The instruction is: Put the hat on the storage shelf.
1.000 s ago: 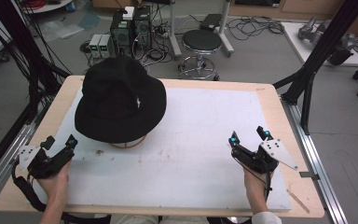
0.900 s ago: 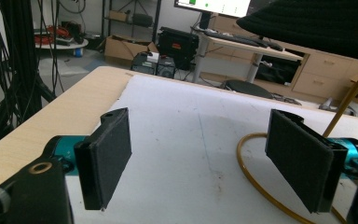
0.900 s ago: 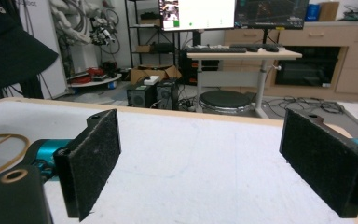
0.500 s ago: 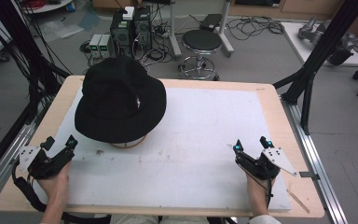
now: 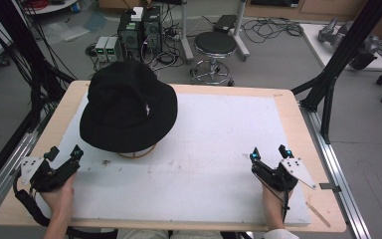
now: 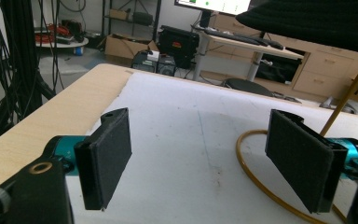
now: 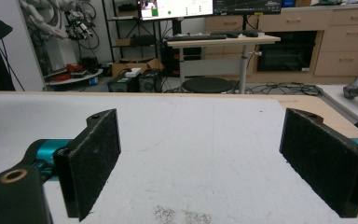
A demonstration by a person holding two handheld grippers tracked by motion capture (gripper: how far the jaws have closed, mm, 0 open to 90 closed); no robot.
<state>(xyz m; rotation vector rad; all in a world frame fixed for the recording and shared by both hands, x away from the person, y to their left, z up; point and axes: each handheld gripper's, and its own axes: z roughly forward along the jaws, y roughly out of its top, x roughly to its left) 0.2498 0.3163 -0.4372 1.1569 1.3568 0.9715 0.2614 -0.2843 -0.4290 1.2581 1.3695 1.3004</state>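
A black bucket hat (image 5: 128, 107) sits on a wooden hoop stand (image 5: 135, 152) at the back left of the white mat (image 5: 214, 149). My left gripper (image 5: 64, 154) rests near the front left corner, just left of the stand, jaws wide apart with nothing between them. The left gripper view shows the hat brim (image 6: 317, 21) overhead and the stand's ring (image 6: 251, 172) with its rod (image 6: 347, 95) by the right jaw. My right gripper (image 5: 269, 153) is open over the mat's front right, holding nothing; its own view (image 7: 200, 154) shows bare mat between the pads.
The wooden table (image 5: 298, 114) borders the mat on all sides. Black frame posts (image 5: 338, 59) stand at the right, cable bundles (image 5: 25, 64) at the left. A stool (image 5: 214, 47) and computer boxes (image 5: 139, 30) lie beyond the far edge.
My right gripper has drawn back toward the front edge of the table and slightly right. The left gripper and the hat have stayed in place.
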